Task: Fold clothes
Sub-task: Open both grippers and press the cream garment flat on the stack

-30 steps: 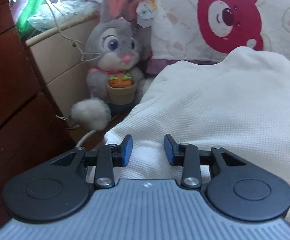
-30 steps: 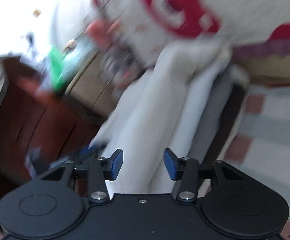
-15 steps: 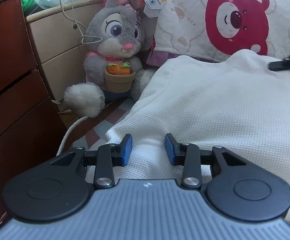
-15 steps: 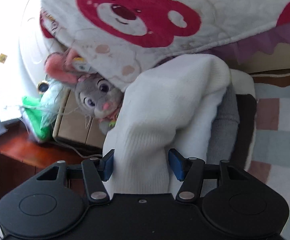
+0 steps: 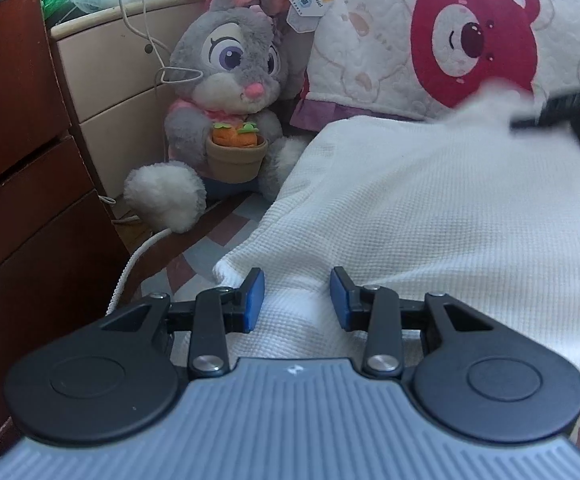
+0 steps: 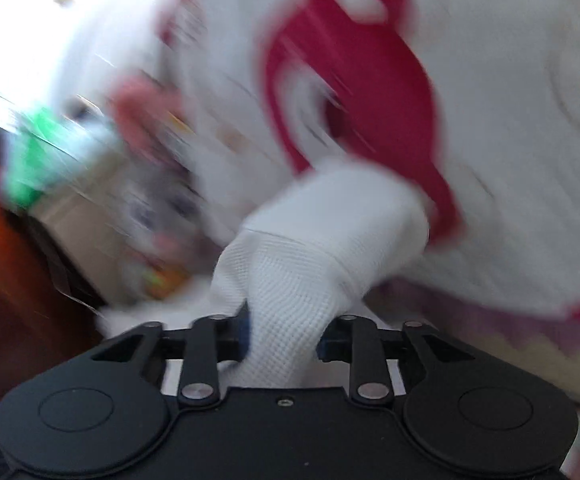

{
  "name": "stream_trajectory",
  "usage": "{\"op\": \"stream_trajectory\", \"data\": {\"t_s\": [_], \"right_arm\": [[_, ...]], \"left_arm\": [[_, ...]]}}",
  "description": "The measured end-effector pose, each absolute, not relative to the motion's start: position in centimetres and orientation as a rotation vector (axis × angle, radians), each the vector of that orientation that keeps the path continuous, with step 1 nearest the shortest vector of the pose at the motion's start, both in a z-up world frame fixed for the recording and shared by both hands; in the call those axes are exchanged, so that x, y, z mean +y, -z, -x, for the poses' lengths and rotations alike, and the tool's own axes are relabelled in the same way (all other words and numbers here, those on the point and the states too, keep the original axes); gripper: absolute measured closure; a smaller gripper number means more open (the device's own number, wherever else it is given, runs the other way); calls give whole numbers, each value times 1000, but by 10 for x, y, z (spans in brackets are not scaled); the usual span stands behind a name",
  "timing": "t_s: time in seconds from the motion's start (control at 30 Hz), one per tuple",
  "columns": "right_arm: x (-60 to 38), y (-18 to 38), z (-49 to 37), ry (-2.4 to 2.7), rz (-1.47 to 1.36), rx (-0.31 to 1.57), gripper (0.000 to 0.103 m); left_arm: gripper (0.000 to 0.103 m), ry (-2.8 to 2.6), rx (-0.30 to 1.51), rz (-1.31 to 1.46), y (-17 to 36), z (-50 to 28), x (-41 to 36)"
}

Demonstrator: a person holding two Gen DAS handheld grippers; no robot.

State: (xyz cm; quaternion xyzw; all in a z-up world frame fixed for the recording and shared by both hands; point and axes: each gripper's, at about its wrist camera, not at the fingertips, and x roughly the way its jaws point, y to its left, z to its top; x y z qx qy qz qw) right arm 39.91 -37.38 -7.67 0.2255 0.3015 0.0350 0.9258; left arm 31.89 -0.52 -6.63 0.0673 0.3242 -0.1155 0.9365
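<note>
Since the earlier frame, the right gripper [image 6: 284, 338] is lifting a bunched fold of the white garment [image 5: 429, 216], and its view is now blurred by motion. Its jaws are pinching this fold, which is rising up between them. The left gripper [image 5: 297, 300] is resting low at the near edge of the garment; its jaws are spread, with cloth lying between them, and they are not pressing it. Beyond the left jaws, the plush rabbit [image 5: 230, 92] is sitting beside the bear blanket [image 5: 473, 40].
</note>
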Motion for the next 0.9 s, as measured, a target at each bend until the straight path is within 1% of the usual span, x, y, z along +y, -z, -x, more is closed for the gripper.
{"op": "stream_trajectory", "data": {"t_s": [0.07, 0.1, 0.13, 0.17, 0.23, 0.3, 0.37, 0.43, 0.47, 0.53, 0.6, 0.67, 0.77, 0.87, 0.9], "right_arm": [[-389, 97, -397, -22, -595, 658, 64], [-392, 99, -392, -18, -617, 633, 65], [-391, 97, -386, -19, -610, 600, 75], [-385, 92, -380, -27, -569, 557, 78], [-381, 78, -360, -47, -544, 456, 78], [-385, 71, -350, -43, -594, 421, 78], [-387, 73, -355, 1, -563, 508, 76], [-390, 75, -360, 27, -558, 594, 74], [-391, 75, -359, 37, -557, 609, 70], [-392, 72, -349, 59, -560, 569, 69], [-390, 67, -335, 89, -551, 509, 68], [-388, 60, -323, 119, -529, 441, 59], [-388, 46, -304, 37, -475, 361, 59], [-374, 39, -293, -95, -374, 360, 59], [-365, 39, -290, -128, -316, 367, 58]], "left_arm": [[67, 249, 653, -144, 65, -318, -6], [67, 255, 649, -148, 64, -317, -6], [67, 256, 639, -149, 63, -316, -6], [67, 257, 630, -149, 61, -315, -5], [67, 255, 621, -138, 61, -313, -1], [67, 263, 621, -121, 63, -314, 2], [67, 273, 616, -112, 64, -313, 3], [66, 272, 620, -191, 64, -313, -4], [65, 269, 615, -224, 63, -312, -7], [64, 261, 611, -256, 61, -311, -9], [64, 273, 599, -206, 55, -304, -4], [64, 296, 571, -150, 46, -290, 1], [64, 363, 515, -90, 34, -266, 1], [60, 528, 459, -146, 29, -239, -27], [60, 564, 473, -177, 32, -235, -37]]}}
